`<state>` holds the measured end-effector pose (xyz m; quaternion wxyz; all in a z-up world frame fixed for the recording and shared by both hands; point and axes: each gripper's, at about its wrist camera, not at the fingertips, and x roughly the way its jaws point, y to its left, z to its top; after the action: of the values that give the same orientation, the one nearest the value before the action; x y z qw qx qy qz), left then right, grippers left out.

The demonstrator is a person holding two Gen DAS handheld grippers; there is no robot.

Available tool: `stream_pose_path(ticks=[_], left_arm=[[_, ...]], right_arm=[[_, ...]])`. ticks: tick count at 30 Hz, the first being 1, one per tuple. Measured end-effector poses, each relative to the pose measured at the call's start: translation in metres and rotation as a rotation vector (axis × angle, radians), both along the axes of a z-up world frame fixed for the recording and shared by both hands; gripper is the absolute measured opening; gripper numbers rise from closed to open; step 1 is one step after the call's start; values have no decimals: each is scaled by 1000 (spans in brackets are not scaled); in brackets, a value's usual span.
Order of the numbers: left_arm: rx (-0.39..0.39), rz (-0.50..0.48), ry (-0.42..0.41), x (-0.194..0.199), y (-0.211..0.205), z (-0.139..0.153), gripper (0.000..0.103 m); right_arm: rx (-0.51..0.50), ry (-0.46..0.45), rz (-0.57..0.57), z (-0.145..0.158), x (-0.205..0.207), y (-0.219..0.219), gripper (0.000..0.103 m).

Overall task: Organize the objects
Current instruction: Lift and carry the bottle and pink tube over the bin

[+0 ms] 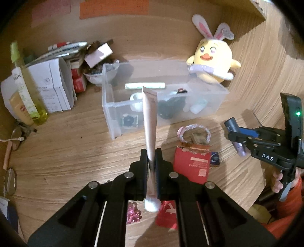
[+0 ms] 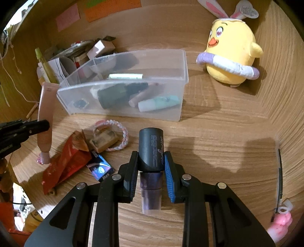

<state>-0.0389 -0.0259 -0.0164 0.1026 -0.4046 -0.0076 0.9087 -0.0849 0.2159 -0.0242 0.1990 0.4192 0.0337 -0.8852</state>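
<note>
One bin (image 2: 182,62), one plush chick (image 2: 230,51)

Plush chick's (image 2: 232,55) ear tips cut off by top edge, sticky notes (image 1: 114,8) blurred, print unreadable

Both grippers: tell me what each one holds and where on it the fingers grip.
The left gripper clamps a pink tube near its capped lower end. The right gripper grips a dark bottle on its black cap, just above the purple body.
</note>
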Motion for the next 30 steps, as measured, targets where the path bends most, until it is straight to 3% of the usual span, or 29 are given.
stream_pose_path(ticks=[11,30], left_arm=[[58,42,94,-2,-8,24,6],[110,57,203,-26,-13,67,6]], right_arm=[[-90,59,-4,27,1,-5,24],[-118,200,16,76,-17,-20,24]])
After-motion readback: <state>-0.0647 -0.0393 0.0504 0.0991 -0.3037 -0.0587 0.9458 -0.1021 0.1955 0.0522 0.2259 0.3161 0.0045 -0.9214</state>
